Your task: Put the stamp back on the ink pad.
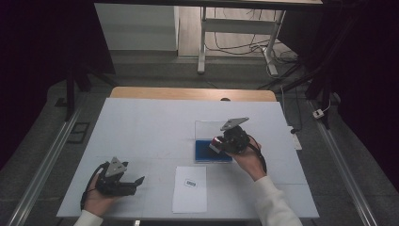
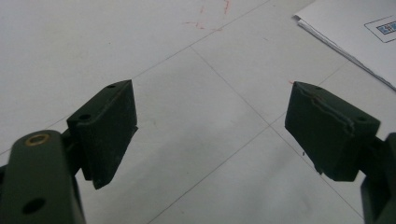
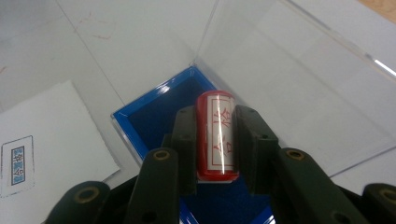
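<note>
Red cylindrical stamp [image 3: 215, 135], glossy plastic

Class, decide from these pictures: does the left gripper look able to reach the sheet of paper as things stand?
Probably yes. The left gripper rests open on the table, and the paper lies just beside it with nothing between. The right gripper is busy over the ink pad.

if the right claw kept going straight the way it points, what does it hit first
Most likely the blue ink pad in the open clear box. The right claw holds the red stamp pointed at it, though the gap between them is hard to judge.
</note>
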Demonstrator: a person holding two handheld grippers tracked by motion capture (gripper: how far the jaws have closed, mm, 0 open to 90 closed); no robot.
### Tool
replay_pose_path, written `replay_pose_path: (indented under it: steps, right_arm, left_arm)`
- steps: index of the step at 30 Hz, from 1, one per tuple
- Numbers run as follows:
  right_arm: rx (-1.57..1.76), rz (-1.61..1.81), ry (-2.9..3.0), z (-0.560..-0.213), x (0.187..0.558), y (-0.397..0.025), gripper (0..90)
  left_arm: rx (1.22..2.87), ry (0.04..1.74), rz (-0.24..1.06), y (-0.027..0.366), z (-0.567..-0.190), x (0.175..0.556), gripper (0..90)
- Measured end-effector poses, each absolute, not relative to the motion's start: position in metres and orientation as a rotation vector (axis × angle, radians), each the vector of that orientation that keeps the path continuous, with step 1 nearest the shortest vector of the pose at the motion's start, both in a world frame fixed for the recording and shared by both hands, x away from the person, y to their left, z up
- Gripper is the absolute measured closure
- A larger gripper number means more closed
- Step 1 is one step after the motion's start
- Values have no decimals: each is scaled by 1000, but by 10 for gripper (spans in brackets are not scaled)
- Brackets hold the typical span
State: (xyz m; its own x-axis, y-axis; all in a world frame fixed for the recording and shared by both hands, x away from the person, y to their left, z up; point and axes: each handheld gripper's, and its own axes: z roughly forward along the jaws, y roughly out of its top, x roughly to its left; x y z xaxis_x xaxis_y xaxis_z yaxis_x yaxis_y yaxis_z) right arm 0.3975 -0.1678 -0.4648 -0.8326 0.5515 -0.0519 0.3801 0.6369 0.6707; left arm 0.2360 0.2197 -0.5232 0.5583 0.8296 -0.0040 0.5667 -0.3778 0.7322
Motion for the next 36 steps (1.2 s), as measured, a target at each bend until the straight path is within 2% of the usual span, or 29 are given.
replay_pose_path:
  steps: [17, 22, 25, 28, 36]
  right_arm:
    - [728, 919, 2645, -476, 399, -156, 689]
    - [749, 983, 2622, -475, 398, -157, 511]
    - [774, 1076, 2604, -472, 397, -161, 450]
    - [785, 1118, 2574, -470, 395, -168, 407]
    - [754, 1198, 2497, -467, 378, -184, 375]
  left_arm:
    - [2093, 1117, 483, 220, -523, 236, 169]
    - [2092, 1117, 485, 220, -523, 236, 169]
    - [2088, 1121, 486, 220, -523, 235, 168]
    - [2083, 1119, 487, 221, -523, 235, 169]
    - [2072, 1117, 486, 221, -521, 235, 168]
